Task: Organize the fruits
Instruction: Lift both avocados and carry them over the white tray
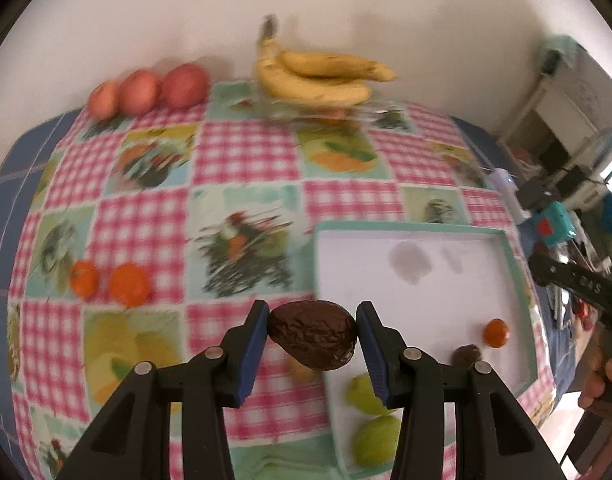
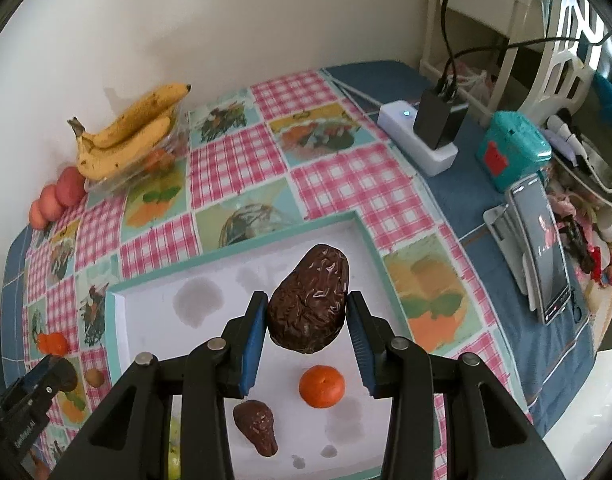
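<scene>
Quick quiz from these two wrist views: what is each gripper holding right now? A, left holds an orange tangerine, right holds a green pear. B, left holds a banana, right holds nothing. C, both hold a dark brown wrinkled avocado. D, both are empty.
C: the left gripper is shut on one dark brown wrinkled avocado, and the right gripper on another above the white teal-rimmed tray.

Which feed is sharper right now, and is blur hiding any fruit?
Left wrist view: motion-smeared; yellow banana bunch and checked tablecloth streak, though the dark wrinkled avocado stays crisp. Right wrist view: sharp; small orange tangerine on white tray clear.
</scene>
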The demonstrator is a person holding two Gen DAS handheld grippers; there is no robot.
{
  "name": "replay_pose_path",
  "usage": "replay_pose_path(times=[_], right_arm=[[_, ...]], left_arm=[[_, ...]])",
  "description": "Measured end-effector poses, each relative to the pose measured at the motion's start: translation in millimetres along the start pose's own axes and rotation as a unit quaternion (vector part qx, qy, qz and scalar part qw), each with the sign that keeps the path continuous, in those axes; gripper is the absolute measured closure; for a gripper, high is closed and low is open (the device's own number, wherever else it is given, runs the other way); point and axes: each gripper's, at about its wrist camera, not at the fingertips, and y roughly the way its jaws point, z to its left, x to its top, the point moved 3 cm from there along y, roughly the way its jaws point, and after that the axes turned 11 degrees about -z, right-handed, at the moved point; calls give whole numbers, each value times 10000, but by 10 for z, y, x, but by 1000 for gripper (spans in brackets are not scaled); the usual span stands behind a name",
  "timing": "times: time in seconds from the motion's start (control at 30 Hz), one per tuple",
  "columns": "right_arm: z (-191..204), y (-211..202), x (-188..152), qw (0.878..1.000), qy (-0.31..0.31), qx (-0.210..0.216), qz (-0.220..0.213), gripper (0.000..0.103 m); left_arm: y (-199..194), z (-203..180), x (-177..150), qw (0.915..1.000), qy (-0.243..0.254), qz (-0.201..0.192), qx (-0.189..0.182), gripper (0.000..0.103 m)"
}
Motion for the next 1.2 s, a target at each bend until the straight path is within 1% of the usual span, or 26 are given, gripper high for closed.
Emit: replay_pose_path(times=[0.07,0.23,0.37,0.53,0.7,0.83,1.03,1.2], right_arm=[[-3,-11,12,10000,0,15,-36,61],[2,-30,30,9999,19,41,-125,61],[6,-22,36,9999,-8,31,-156,61],[-11,56,1,10000,40,56,-50,61],[10,190,-48,10000,-67,60,37,61],[45,340,-138,9995,-165,22,255,61],[80,527,-284,9980,-278,-14,560,61],[81,579,-354,9972,-298,-38,678,61]], left_arm=[[17,-130,29,9997,170,-126,-84,55],[103,-382,19,9984,467,-215,-230,55],[238,-534,-21,9973,652,-147,-301,55],[439,-647,-114,9962,809,95,-295,55],[556,-680,-153,9955,895,177,-251,55],[635,-638,-186,9960,832,257,-197,55],[735,-632,-256,9954,867,387,-119,55],[757,-652,-299,9944,957,438,-70,55]])
